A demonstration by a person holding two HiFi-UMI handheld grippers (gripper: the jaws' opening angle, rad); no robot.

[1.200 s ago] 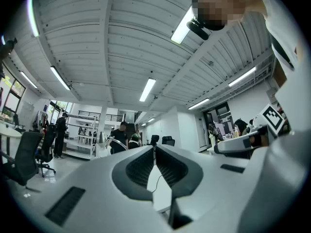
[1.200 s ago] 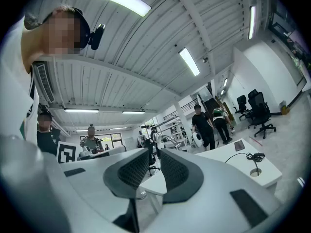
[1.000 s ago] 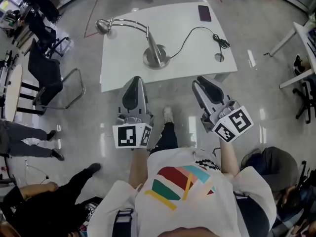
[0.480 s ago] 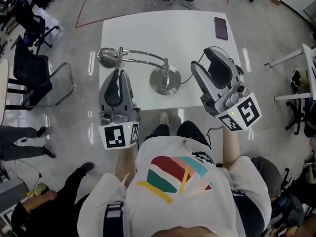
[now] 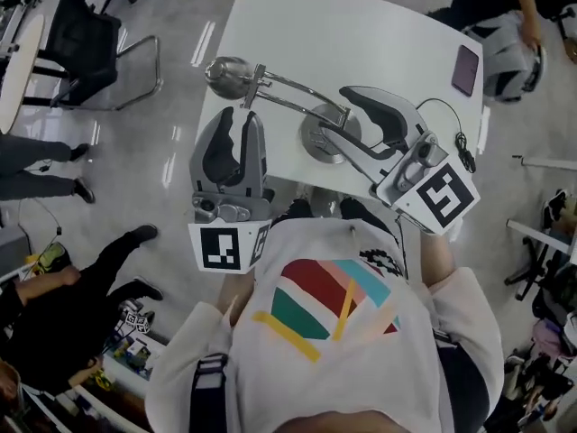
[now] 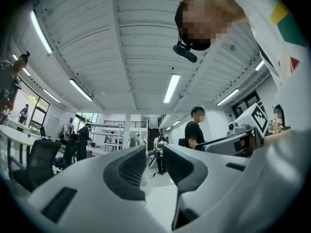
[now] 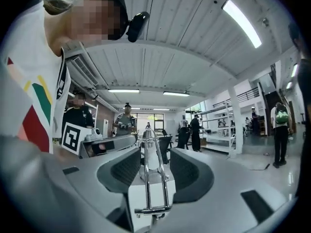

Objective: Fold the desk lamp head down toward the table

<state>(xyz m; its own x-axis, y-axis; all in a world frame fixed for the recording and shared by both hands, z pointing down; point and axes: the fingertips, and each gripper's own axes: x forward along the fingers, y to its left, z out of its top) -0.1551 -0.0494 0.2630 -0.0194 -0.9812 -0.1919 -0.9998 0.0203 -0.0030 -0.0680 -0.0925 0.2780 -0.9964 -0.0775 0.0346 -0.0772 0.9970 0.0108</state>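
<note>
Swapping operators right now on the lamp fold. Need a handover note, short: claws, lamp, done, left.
Left claw: open and empty, close to the lamp head but not touching it.
Right claw: opening; the lamp arm stands between its pads, not gripped.
Lamp: on the white table, arm raised, head out toward the table's left edge.
Done: both claws are at the lamp; no folding yet.
Left: take hold and fold the head down toward the table.
</note>
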